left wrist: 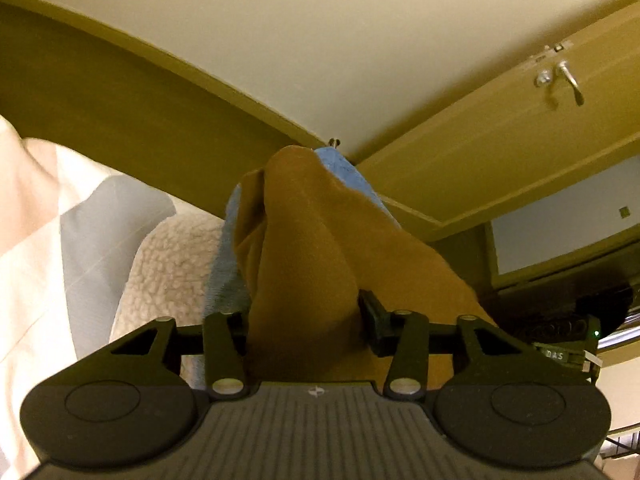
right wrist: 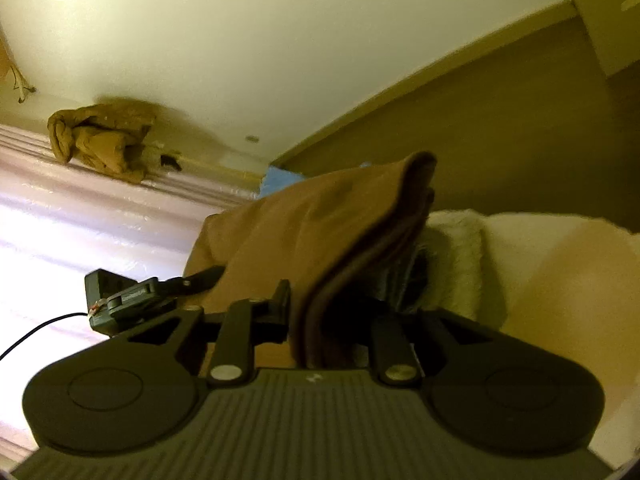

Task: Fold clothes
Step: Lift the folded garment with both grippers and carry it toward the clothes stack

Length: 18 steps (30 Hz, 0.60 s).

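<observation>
Brown garment (left wrist: 304, 240) bunched between both grippers, over blue cloth (left wrist: 224, 264). Left gripper (left wrist: 304, 320) fingers pinching thick fold; right gripper (right wrist: 316, 312) fingers clamping edge (layered). Mid-fold, likely; next: lay flat, align edges.

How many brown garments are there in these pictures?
2. One brown garment hangs between both grippers, over blue cloth. A crumpled brown jacket lies far off by the wall. Others may be hidden.
</observation>
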Available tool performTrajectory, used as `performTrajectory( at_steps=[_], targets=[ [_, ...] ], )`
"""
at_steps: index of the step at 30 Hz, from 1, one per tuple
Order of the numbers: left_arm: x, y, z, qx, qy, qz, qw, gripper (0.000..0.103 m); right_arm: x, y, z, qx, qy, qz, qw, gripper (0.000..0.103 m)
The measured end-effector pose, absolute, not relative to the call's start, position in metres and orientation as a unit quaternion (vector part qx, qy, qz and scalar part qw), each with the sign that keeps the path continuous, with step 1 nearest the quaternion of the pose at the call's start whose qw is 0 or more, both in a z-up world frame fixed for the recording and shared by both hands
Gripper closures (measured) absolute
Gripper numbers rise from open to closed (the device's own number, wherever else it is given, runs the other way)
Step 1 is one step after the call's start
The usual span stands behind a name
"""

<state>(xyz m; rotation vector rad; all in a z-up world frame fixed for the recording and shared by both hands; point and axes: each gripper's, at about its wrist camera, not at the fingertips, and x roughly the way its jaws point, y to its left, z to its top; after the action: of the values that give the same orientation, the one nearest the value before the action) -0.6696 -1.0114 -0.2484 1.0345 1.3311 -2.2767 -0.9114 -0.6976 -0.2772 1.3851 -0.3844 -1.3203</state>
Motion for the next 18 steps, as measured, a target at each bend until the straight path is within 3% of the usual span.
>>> performTrajectory(
  at_steps=[3,5,6,7,11,14,16,18],
  targets=[
    [-0.657,-1.014,-0.252,0.332,0.473,-0.803,0.148,0.052,-0.908,-0.692,-0.268,0.562,-0.148,-0.585,0.565,0.086],
    [-0.647,-1.012,-0.245,0.335,0.459,-0.808,0.158,0.050,-0.905,-0.683,-0.256,0.535,-0.110,-0.621,0.562,0.076],
    [-0.643,-1.011,-0.240,0.335,0.451,-0.811,0.166,0.050,-0.903,-0.676,-0.250,0.519,-0.088,-0.643,0.557,0.064],
    [-0.637,-1.010,-0.232,0.331,0.442,-0.814,0.180,0.049,-0.900,-0.673,-0.243,0.502,-0.068,-0.665,0.549,0.059],
    [-0.602,-0.999,-0.191,0.302,0.405,-0.825,0.254,0.051,-0.868,-0.654,-0.205,0.385,-0.004,-0.744,0.546,0.062],
    [-0.583,-0.966,-0.159,0.275,0.355,-0.851,0.272,0.079,-0.817,-0.639,-0.177,0.276,0.031,-0.751,0.599,0.065],
    [-0.584,-0.932,-0.154,0.279,0.311,-0.872,0.254,0.103,-0.778,-0.636,-0.172,0.221,0.061,-0.738,0.635,0.074],
    [-0.591,-0.899,-0.165,0.284,0.271,-0.890,0.230,0.103,-0.742,-0.639,-0.183,0.182,0.108,-0.723,0.658,0.076]
  ],
)
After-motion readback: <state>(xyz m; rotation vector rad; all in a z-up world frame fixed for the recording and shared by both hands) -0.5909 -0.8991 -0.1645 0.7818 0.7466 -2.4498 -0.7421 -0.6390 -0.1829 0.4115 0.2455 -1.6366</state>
